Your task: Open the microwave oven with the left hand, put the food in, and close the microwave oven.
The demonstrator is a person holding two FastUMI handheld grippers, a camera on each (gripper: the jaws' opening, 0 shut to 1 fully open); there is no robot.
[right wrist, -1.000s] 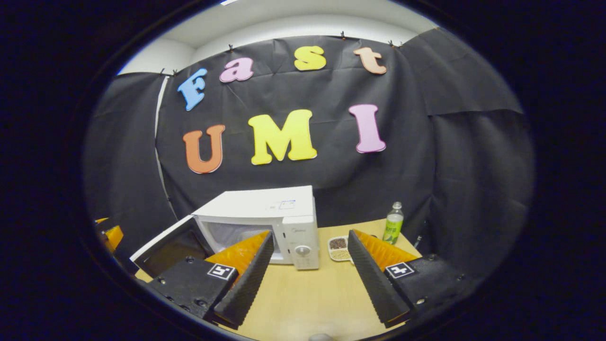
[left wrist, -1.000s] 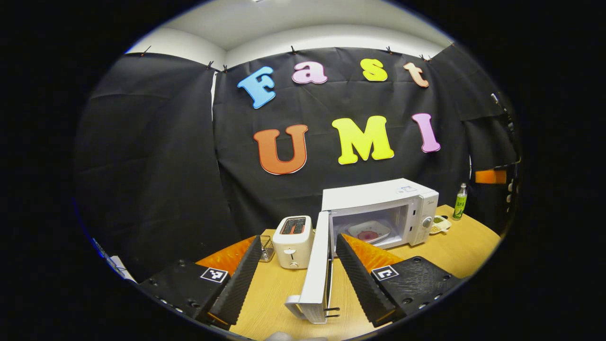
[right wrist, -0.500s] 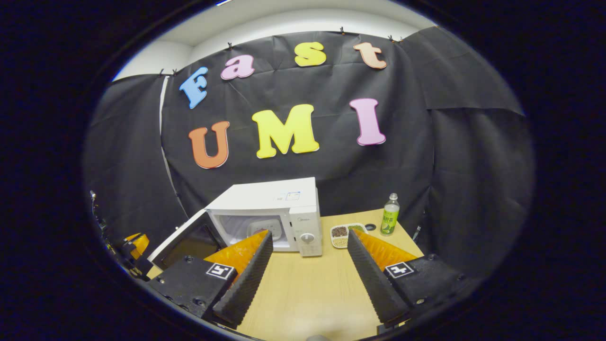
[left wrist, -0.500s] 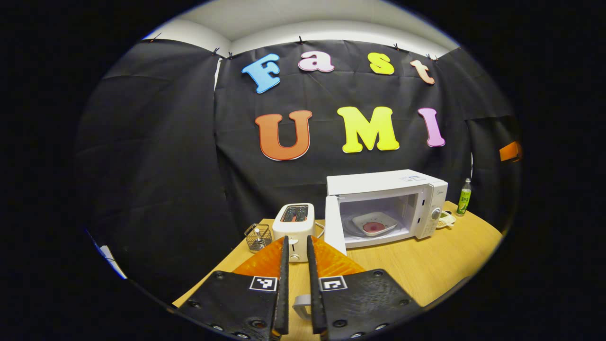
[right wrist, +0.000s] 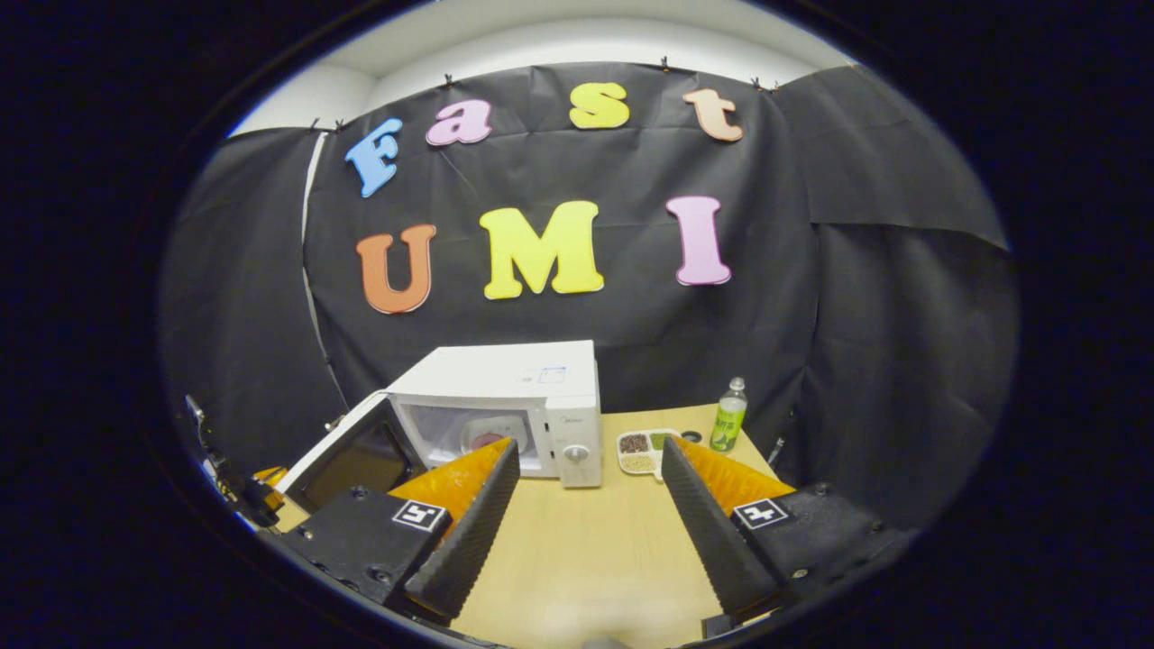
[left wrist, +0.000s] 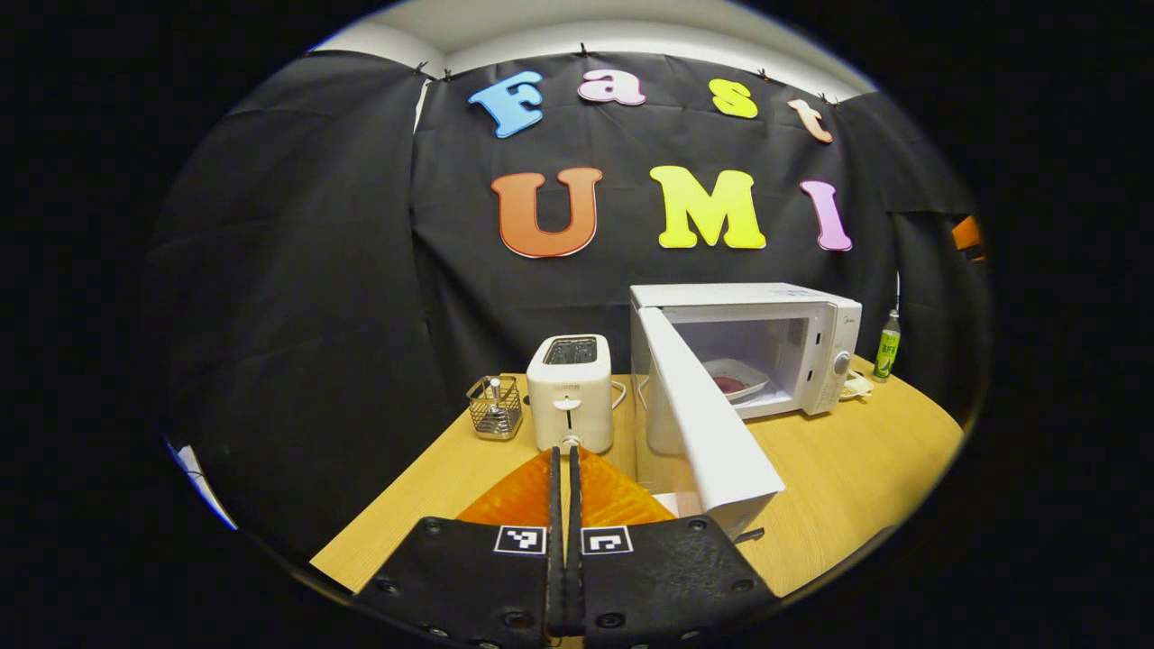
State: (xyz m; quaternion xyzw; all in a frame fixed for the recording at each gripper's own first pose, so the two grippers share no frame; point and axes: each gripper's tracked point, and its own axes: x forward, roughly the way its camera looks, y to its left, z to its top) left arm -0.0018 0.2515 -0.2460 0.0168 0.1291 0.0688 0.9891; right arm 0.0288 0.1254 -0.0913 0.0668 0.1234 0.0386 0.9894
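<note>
White microwave (left wrist: 816, 311), green bottle (right wrist: 727, 421)

No legible text on microwave (right wrist: 505, 397), bottle (right wrist: 727, 426).

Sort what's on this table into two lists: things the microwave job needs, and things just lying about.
Job:
microwave oven
its open door
plate of food inside
left gripper, shut on nothing
right gripper, open

Lying about:
toaster
wire basket
green bottle
divided snack tray
</note>
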